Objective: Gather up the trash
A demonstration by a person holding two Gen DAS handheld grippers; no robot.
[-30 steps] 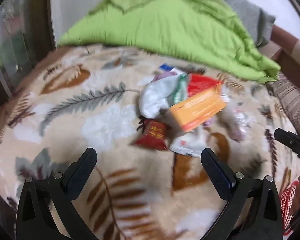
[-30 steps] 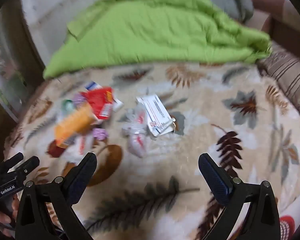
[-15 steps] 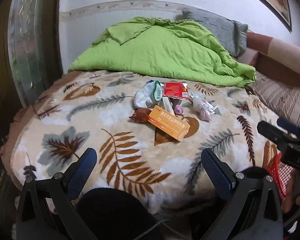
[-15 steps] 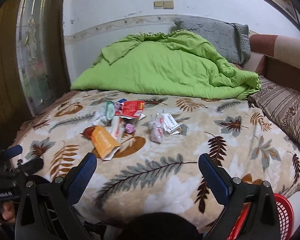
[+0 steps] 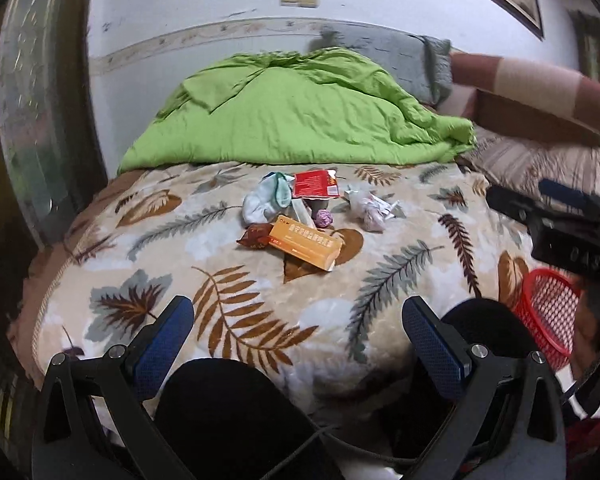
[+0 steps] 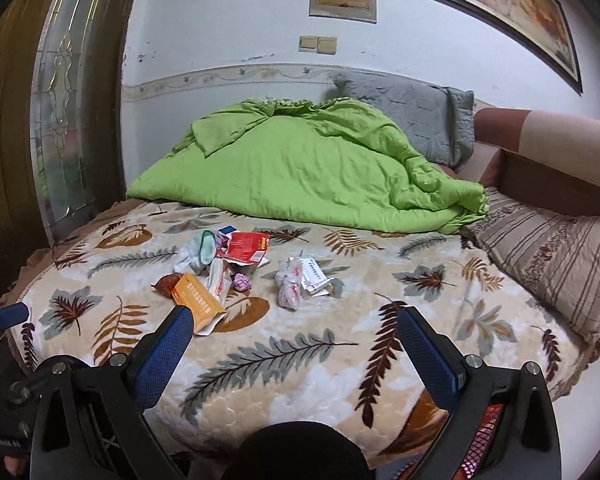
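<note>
A heap of trash lies on the leaf-patterned blanket [image 5: 228,320]: an orange box [image 5: 306,247] [image 6: 198,304], a red packet [image 5: 314,184] [image 6: 244,246], a brown wrapper [image 5: 254,236], a white sock [image 5: 266,200] [image 6: 196,254], a purple crumpled ball [image 5: 324,218] [image 6: 242,282] and clear plastic wrappers with papers [image 5: 370,210] [image 6: 300,284]. My left gripper [image 5: 298,320] is open and empty, back from the bed's near edge. My right gripper [image 6: 292,330] is open and empty, also held off the bed. A red mesh basket [image 5: 550,316] [image 6: 484,444] stands beside the bed at the right.
A green quilt [image 6: 300,172] is piled at the back with a grey pillow [image 6: 416,116] behind it. A striped cushion [image 6: 552,256] lies at the right. A glass door panel [image 6: 64,120] stands at the left. The person's dark knees [image 5: 228,412] are below the grippers.
Both grippers pulled back and up from close over the trash to beyond the bed's near edge. The whole bed, the wall and the red basket came into view.
</note>
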